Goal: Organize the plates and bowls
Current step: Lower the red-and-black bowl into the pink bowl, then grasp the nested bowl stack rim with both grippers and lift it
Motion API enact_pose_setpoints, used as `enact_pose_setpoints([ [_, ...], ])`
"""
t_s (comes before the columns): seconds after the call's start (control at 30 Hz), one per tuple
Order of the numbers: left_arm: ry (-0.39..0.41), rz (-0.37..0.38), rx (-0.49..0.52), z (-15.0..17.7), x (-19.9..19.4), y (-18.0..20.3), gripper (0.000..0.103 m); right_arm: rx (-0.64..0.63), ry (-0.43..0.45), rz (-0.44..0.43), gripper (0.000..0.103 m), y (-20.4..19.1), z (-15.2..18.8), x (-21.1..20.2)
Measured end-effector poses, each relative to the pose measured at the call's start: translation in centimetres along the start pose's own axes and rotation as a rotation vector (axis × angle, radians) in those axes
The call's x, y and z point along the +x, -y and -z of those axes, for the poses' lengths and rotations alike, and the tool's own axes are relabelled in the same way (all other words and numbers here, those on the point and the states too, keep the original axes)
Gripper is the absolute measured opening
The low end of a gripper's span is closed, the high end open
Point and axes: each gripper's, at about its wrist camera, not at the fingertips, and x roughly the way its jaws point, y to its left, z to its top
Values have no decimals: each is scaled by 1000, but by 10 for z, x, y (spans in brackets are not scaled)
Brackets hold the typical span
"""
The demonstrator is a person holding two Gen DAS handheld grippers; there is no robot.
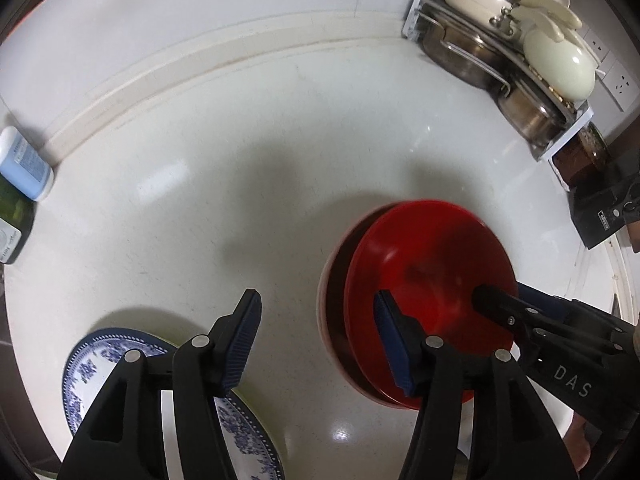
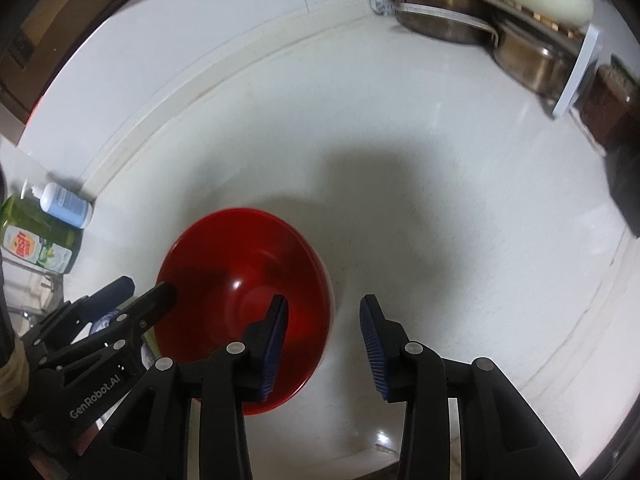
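Observation:
A red bowl (image 1: 424,288) sits nested in another red bowl on the white counter; it also shows in the right wrist view (image 2: 240,276). My left gripper (image 1: 316,344) is open, its right finger over the bowl's near rim. My right gripper (image 2: 324,348) is open, its left finger over the bowl's right side, and it shows in the left wrist view (image 1: 504,312) at the bowl's right rim. A blue-and-white patterned plate (image 1: 96,368) lies under my left gripper's left finger.
A rack with steel pots and cream lids (image 1: 512,52) stands at the back right corner. A blue bottle (image 1: 24,164) and a green dish-soap bottle (image 2: 36,240) stand at the left. A dark box (image 1: 600,208) sits at the right edge.

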Motion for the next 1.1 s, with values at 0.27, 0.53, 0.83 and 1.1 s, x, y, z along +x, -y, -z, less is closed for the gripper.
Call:
enact_pose_setpoints([
  [0.27,-70,6,-18,4,22,-2,48,30,-53,-25,38,3,2,22],
  [0.53,-99,61,-26,7,26,1,29,41,-106,-48,34,1,5,38],
  [0.83,-110,63,-36,8,27,5,26,53,-119,-43,24,3,9,41],
  [1.1,-69,44,-67,10,6,-7,26,37,-126,-40,24,-2,7,35],
])
